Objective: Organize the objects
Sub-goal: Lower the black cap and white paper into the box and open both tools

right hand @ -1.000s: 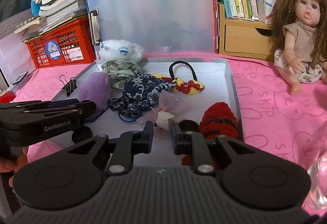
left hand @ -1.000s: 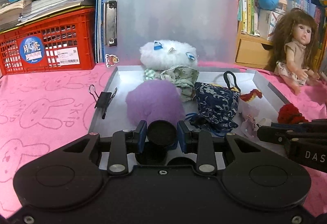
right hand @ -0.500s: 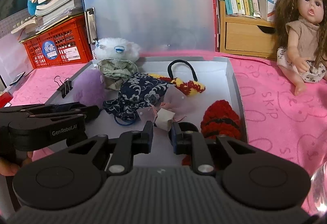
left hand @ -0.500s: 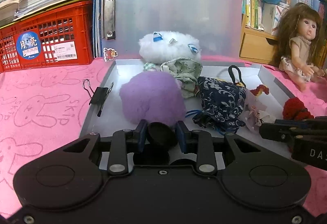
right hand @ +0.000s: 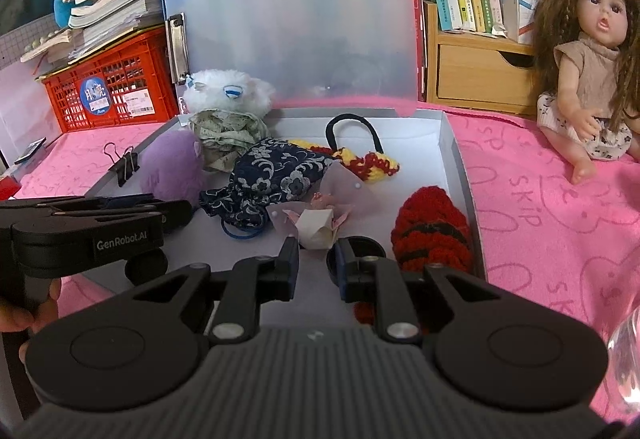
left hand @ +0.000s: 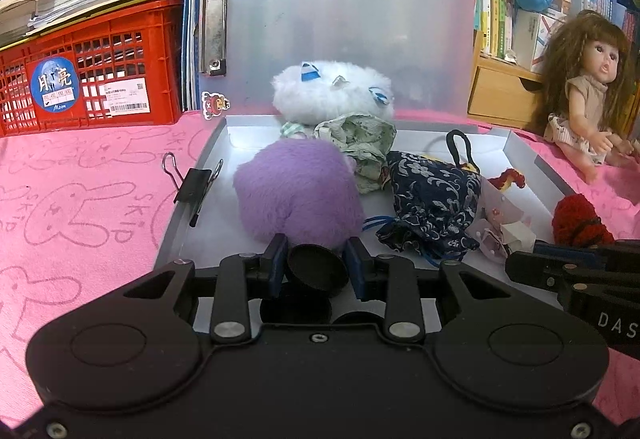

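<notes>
The black round cap (left hand: 318, 267) is pinched between the blue pads of the left gripper (left hand: 316, 266), held over the near edge of the grey tray (left hand: 182, 215), just in front of the purple plush ball (left hand: 298, 195). The right gripper (right hand: 318, 263) has its jaws drawn together on nothing, hovering above a folded paper piece (right hand: 316, 227) beside the red knitted item (right hand: 432, 231). The tray rests on a pink cloth (left hand: 80, 199); a doll (right hand: 588, 79) sits to the right.
</notes>
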`<state>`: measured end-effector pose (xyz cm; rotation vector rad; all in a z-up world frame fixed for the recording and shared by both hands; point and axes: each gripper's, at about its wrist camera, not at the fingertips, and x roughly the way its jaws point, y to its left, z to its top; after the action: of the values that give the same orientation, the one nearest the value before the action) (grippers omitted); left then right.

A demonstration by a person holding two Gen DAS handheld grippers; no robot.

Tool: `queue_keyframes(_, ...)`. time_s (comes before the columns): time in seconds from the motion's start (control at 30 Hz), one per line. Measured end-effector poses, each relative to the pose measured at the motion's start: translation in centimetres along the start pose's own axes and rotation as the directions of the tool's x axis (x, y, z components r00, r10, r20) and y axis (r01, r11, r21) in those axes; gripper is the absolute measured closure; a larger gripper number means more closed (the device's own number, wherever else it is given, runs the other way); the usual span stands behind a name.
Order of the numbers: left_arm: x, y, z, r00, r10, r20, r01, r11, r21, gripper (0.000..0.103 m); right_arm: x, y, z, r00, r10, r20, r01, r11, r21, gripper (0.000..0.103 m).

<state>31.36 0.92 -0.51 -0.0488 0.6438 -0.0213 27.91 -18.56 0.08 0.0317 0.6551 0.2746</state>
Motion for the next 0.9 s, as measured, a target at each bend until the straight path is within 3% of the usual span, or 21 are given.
queue_keyframes(0.3, -0.1, 0.1, 0.0, 1.0, -0.009, 0.0, 0.009, 1.0, -0.004, 0.07, 0.0, 0.4, -0.1, 1.0, -0.015, 0.0, 0.015, 1.0, -0.022, 0.078)
queue_keyframes(0.67, 0.0, -0.1, 0.0, 1.0, -0.008, -0.001, 0.008, 1.0, 0.0, 0.057, -0.3, 0.8, 0.0, 1.0, -0.027, -0.002, 0.027, 0.999, -0.042, 0.049)
queue_keyframes(0.77, -0.1, 0.1, 0.0, 1.0, -0.003, 0.0, 0.003, 1.0, -0.006, 0.049, -0.7, 1.0, -0.1, 1.0, -0.027, 0.007, 0.027, 0.998, -0.054, 0.042)
queue_keyframes(0.9, -0.7, 0.4, -0.2, 0.999, -0.046, 0.013, 0.046, 0.999, -0.026, 0.042, -1.2, 1.0, 0.0, 0.999, -0.033, 0.018, 0.034, 0.998, -0.056, 0.037)
